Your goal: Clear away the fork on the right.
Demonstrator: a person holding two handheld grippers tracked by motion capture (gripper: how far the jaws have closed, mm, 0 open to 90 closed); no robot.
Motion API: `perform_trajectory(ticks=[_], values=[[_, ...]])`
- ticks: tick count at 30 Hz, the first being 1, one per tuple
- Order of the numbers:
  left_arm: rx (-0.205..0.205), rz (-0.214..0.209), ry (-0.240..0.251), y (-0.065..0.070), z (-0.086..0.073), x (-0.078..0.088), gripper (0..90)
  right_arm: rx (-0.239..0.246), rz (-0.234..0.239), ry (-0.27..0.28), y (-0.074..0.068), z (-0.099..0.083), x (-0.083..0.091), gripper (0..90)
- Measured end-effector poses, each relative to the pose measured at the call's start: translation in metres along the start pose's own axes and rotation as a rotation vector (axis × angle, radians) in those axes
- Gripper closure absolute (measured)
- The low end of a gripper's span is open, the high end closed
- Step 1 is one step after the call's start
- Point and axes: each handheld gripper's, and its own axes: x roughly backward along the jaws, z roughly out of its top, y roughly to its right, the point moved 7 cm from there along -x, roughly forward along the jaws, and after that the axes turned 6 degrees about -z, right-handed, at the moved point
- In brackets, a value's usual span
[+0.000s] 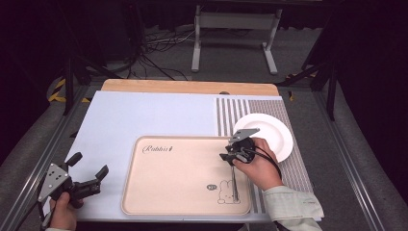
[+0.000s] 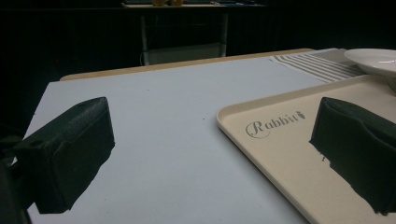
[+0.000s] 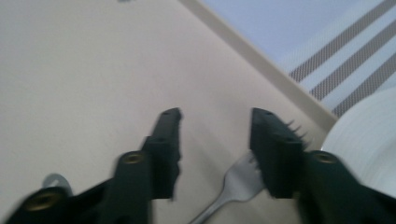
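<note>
Fork [image 3: 236, 184] between parted right gripper [image 3: 215, 119] jaws

Shiny metal fork [image 3: 243, 179]; matt beige plastic tray [image 1: 144, 192]; glossy white plate [image 1: 284, 137].

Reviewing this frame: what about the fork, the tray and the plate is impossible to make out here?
- Fork: in the right gripper view its tines sit behind a jaw of the right gripper and its handle runs off the bottom edge.
- Fork in the high view: the head is under the right hand.
- Tray: its lettering is partly behind a jaw in the left gripper view.
- Plate: cut by the right edge.
</note>
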Motion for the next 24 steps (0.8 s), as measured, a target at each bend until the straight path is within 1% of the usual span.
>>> perform_trajectory(ticks=[1, 2, 3, 4, 5, 6, 7, 11, 14, 15, 16, 18, 19, 21, 24], values=[[0.001, 0.001, -0.003, 0.0, 0.0, 0.0, 0.3, -0.008, 0.011, 0.036, -0.001, 0.004, 0.003, 36.0], [0.003, 0.003, -0.003, -0.001, 0.0, 0.0, 0.3, -0.012, 0.026, 0.065, -0.003, 0.007, 0.006, 28.4], [0.004, 0.002, -0.001, 0.0, 0.0, 0.001, 0.3, -0.002, 0.03, 0.087, -0.003, 0.01, 0.008, 24.2], [0.0, 0.002, -0.002, 0.0, 0.0, 0.0, 0.3, 0.022, 0.023, 0.109, -0.002, 0.012, 0.012, 18.9], [0.0, 0.002, -0.002, 0.0, 0.0, 0.0, 0.3, 0.038, 0.015, 0.12, -0.001, 0.013, 0.014, 15.2], [0.0, 0.002, -0.002, 0.0, 0.0, 0.0, 0.3, 0.038, 0.015, 0.12, -0.001, 0.013, 0.014, 15.2], [-0.002, -0.001, -0.002, 0.0, 0.0, 0.0, 0.3, 0.05, 0.014, 0.125, -0.001, 0.014, 0.017, 15.1], [0.001, 0.001, -0.002, 0.0, 0.0, 0.0, 0.3, 0.083, 0.028, 0.161, -0.002, 0.015, 0.025, 14.8], [0.0, 0.001, -0.001, 0.0, 0.0, 0.0, 0.3, 0.095, 0.02, 0.192, 0.001, 0.016, 0.031, 14.8], [0.0, 0.003, -0.001, 0.0, 0.0, 0.0, 0.3, 0.092, 0.029, 0.206, 0.002, 0.016, 0.033, 14.8], [0.0, 0.002, -0.001, 0.0, 0.0, 0.0, 0.3, 0.078, 0.034, 0.226, 0.003, 0.015, 0.035, 15.0], [0.0, 0.002, -0.001, 0.0, 0.0, 0.0, 0.3, 0.075, 0.028, 0.246, 0.007, 0.014, 0.038, 15.1], [0.0, 0.002, -0.001, 0.0, 0.0, 0.0, 0.3, 0.068, 0.031, 0.269, 0.009, 0.012, 0.041, 15.1], [0.0, 0.001, 0.001, 0.0, 0.0, 0.0, 0.3, 0.058, 0.03, 0.298, 0.012, 0.01, 0.045, 14.3], [0.0, 0.001, -0.003, 0.0, 0.0, 0.0, 0.3, 0.041, 0.041, 0.348, 0.016, 0.007, 0.052, 14.0]])
